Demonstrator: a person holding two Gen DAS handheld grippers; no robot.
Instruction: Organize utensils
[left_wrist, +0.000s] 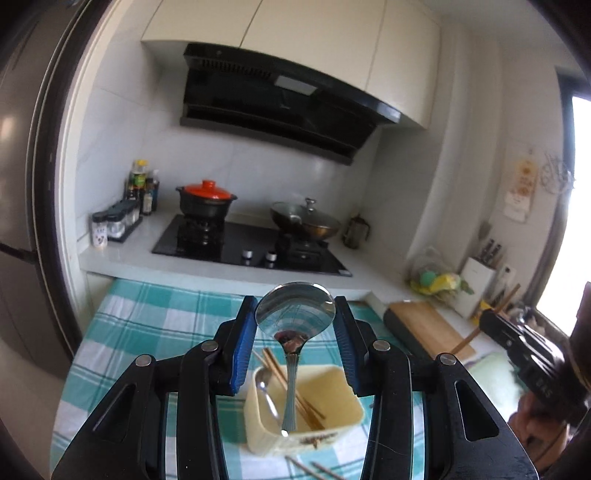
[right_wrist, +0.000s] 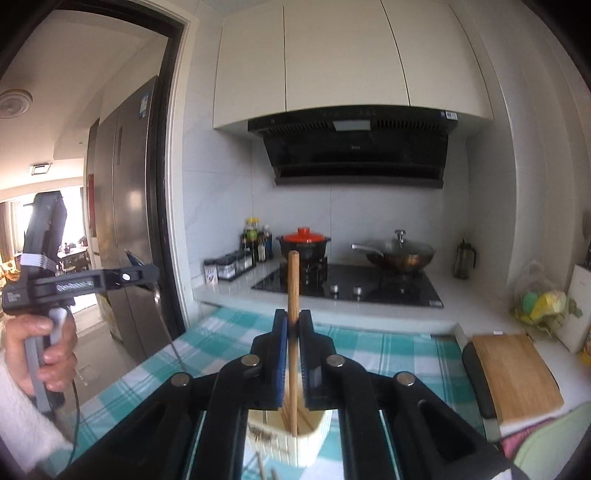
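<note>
Gripping the bowl of a shiny steel spoon, the left gripper holds its handle down in a cream square plastic holder on the teal checked surface. The right gripper has its fingers clamped on a wooden chopstick above the holder.

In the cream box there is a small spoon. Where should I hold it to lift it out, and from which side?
Grip the small spoon at its bowl end, which leans up against the left wall of the cream box, probably coming from straight above. Its handle slopes down inside beside the chopsticks and the big spoon, and the walls block the sides.
</note>
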